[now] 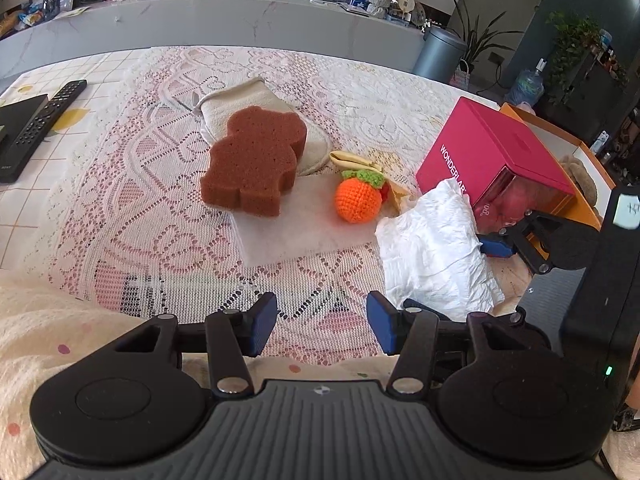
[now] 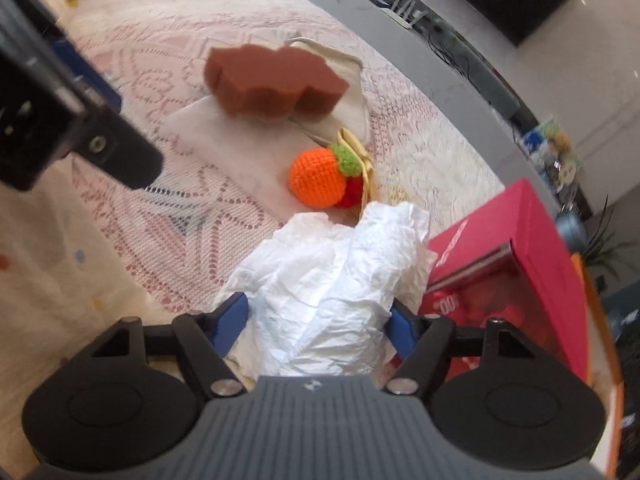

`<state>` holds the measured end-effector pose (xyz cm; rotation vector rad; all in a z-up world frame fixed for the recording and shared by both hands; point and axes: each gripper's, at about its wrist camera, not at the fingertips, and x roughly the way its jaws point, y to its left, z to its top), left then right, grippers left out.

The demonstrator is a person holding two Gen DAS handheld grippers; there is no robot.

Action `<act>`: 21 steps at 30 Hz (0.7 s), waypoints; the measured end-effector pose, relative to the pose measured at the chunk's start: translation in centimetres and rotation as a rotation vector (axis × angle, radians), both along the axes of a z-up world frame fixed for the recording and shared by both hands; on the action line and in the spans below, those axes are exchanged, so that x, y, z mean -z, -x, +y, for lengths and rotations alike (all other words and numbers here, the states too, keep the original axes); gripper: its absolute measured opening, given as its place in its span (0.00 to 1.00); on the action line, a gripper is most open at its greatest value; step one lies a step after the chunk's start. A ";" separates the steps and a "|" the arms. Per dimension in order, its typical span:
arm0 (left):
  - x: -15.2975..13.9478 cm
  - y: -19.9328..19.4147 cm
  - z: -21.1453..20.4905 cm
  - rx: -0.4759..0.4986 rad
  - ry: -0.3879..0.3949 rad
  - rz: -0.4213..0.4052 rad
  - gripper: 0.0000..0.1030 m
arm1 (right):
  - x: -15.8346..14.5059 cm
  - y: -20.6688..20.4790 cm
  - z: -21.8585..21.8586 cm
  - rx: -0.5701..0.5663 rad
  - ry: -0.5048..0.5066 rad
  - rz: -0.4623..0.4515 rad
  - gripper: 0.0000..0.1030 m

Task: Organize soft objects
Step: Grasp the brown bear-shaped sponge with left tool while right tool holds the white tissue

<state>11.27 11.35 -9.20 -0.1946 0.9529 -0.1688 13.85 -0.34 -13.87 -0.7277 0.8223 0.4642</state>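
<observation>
The lace tablecloth [image 1: 168,216] is carrying everything, with the pink WONDERLAB box [image 1: 492,156] lying at its right side. The brown bear-shaped sponge [image 1: 256,160] is resting partly on a cream mitt [image 1: 244,104], and the white crumpled soft pack [image 2: 332,280] is sitting beside the box, pinched by the right gripper [image 2: 318,324]. The crocheted orange [image 1: 357,200] is lying between sponge and pack. The left gripper [image 1: 322,322] is hovering with fingers spread, holding nothing. Squeezing gently and lifting clear of the box edge seems wise.
</observation>
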 end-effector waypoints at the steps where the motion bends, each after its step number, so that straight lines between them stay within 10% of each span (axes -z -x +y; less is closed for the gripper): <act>1: 0.0 0.0 0.0 0.001 0.000 0.002 0.60 | -0.1 -0.4 -0.3 0.021 -0.031 0.027 0.68; 6: 0.1 -0.2 0.0 0.004 0.000 0.008 0.60 | -0.4 -2.9 -3.7 0.195 -0.276 0.245 0.49; 11: 0.0 -0.4 -0.1 0.005 -0.006 0.006 0.60 | -1.0 -3.2 -4.6 0.247 -0.325 0.260 0.12; 16: -0.6 -0.8 0.4 -0.036 -0.024 -0.033 0.63 | -3.8 -2.4 -3.1 0.187 -0.384 0.199 0.10; 21: -1.7 -2.7 0.9 -0.084 -0.094 -0.111 0.87 | -6.3 -3.2 -1.5 0.154 -0.460 0.148 0.10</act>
